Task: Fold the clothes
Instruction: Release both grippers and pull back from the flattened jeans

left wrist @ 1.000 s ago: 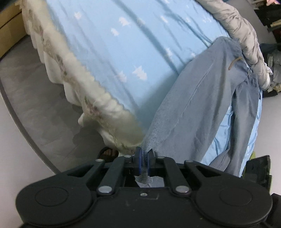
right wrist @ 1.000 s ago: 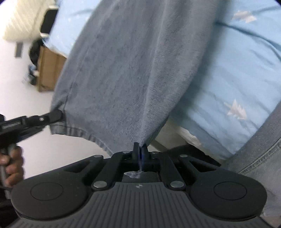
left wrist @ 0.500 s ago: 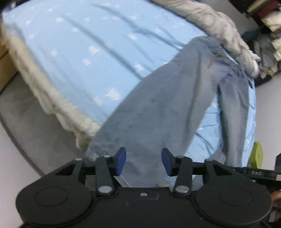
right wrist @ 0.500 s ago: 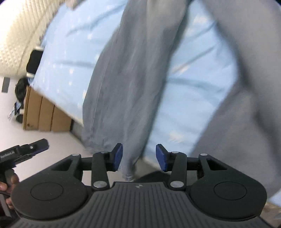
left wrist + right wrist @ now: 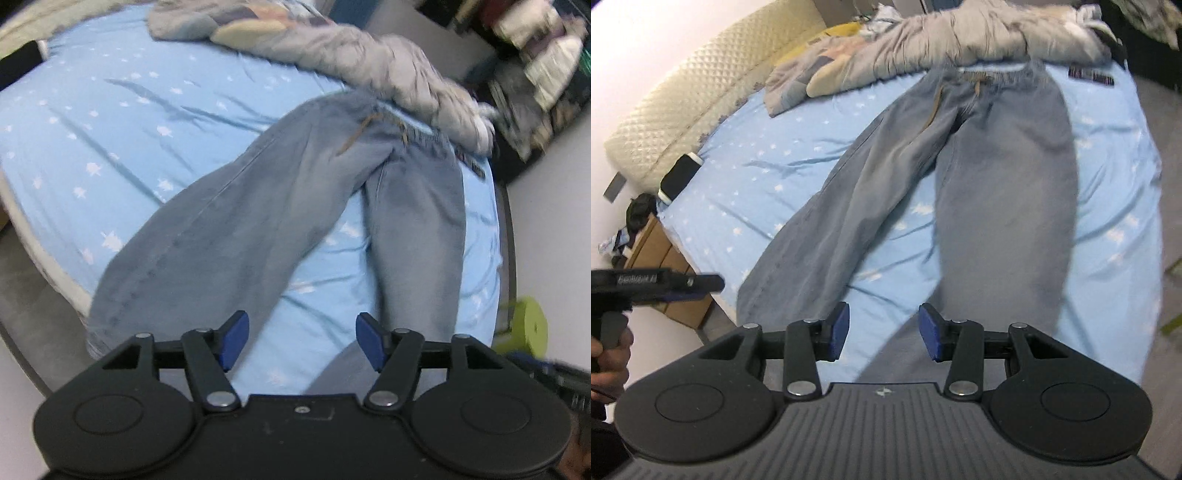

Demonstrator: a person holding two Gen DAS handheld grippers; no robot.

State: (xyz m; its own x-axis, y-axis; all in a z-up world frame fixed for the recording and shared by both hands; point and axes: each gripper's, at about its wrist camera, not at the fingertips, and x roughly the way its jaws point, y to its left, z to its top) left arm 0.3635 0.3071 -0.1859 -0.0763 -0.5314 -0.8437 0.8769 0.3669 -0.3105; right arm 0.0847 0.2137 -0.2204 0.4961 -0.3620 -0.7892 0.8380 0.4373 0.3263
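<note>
Both claws, left claw and right claw, gape wide and empty over the hem ends of the jeans, which lie flat on the bed, legs running lengthwise away toward the waistband.

jeans on bed | quilt behind waistband | legs toward grippers
</note>
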